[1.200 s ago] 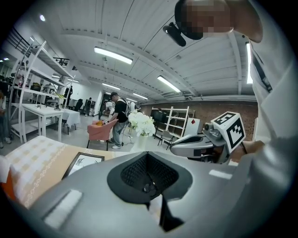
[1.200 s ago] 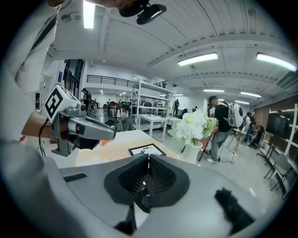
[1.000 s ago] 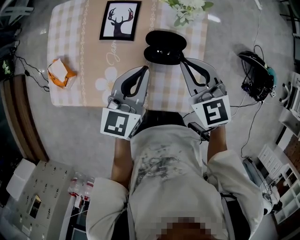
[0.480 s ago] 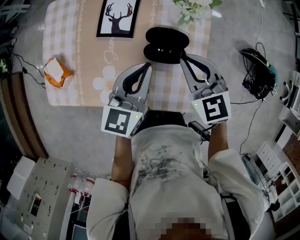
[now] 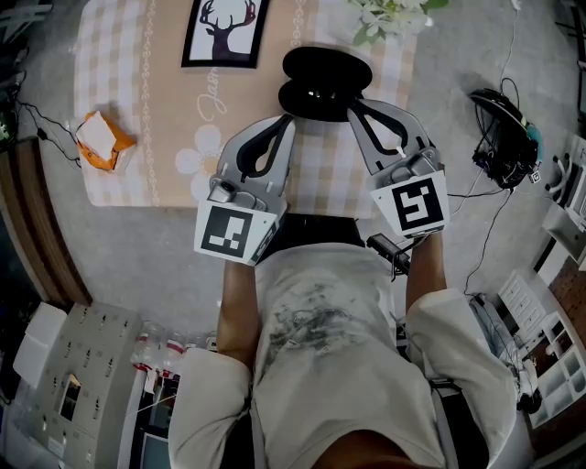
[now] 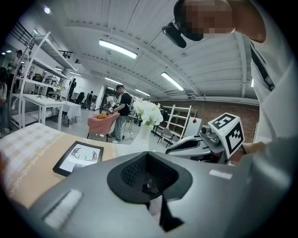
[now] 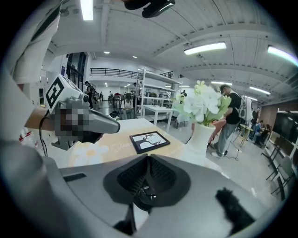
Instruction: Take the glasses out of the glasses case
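Grey floor (image 5: 137, 247) lies round a low desk (image 5: 119, 101) covered with a beige checked cloth printed with white flowers. At its far edge lies a framed picture of a deer (image 5: 226, 32), and further right a bunch of white flowers (image 5: 389, 14) pokes in from the top. An orange packet (image 5: 101, 142) sits at the desk's left edge. On the floor to the right is a tangle of black cables (image 5: 504, 137).

The glasses case (image 5: 325, 82), black and rounded, lies open at the middle of the desk's far half, its lid folded back away from the person. Its inside is dark with a small glint, and the glasses themselves cannot be made out clearly.

Both tongs point at the case from the near side. The left tongs (image 5: 287, 121) have their jaws brought together, tips meeting, with nothing between them. The tip is just beside the case's near left edge, and contact cannot be told. The right tongs (image 5: 352, 108) are likewise closed on nothing. Their tip is at the case's near right edge, seemingly against it. The left gripper view and the right gripper view each show the two jaws pressed together along their seam, with only the small hollow between them and nothing caught there. The person stands over the desk's near edge in a light shirt, one gripper in each hand.
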`<state>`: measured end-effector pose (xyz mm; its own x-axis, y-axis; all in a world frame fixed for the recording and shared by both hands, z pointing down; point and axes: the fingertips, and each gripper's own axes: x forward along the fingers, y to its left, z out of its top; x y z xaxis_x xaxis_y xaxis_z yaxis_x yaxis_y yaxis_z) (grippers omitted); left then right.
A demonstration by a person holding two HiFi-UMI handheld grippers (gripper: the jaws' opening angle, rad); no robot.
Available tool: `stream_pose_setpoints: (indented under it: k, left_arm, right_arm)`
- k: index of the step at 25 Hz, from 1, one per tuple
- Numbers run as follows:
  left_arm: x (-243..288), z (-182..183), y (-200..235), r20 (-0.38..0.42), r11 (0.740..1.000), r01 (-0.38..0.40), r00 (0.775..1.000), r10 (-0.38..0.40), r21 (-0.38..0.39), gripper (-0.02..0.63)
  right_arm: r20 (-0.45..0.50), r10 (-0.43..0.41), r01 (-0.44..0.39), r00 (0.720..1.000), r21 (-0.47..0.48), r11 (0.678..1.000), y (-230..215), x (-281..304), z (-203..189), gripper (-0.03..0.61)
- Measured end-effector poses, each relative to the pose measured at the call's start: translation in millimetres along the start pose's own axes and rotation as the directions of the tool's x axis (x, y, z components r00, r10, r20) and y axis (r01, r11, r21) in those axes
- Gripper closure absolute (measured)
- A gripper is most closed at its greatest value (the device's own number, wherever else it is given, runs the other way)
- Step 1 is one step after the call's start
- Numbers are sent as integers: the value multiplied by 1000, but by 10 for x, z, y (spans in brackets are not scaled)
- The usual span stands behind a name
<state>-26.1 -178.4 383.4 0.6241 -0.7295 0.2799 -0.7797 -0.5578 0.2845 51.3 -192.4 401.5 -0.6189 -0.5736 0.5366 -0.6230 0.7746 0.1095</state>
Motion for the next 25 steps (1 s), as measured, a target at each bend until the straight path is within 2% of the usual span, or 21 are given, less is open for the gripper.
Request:
stream_pose_setpoints:
  k: [6, 14, 25]
  left_arm:
    - [50, -59, 44, -4, 1000, -3, 1000, 3, -9, 606]
    - [129, -226, -5, -56, 999, 7, 998, -10, -53, 606]
    - [199, -345, 108, -40, 999, -8, 999, 6, -46, 606]
  right_arm:
    - [-24, 13, -13, 1000, -17, 1000, 0, 87, -104, 556]
    - [-70, 44, -48, 997, -50, 998, 40, 205, -258, 532]
    - [-112, 79, -88, 991, -72, 994, 110, 390, -467, 514]
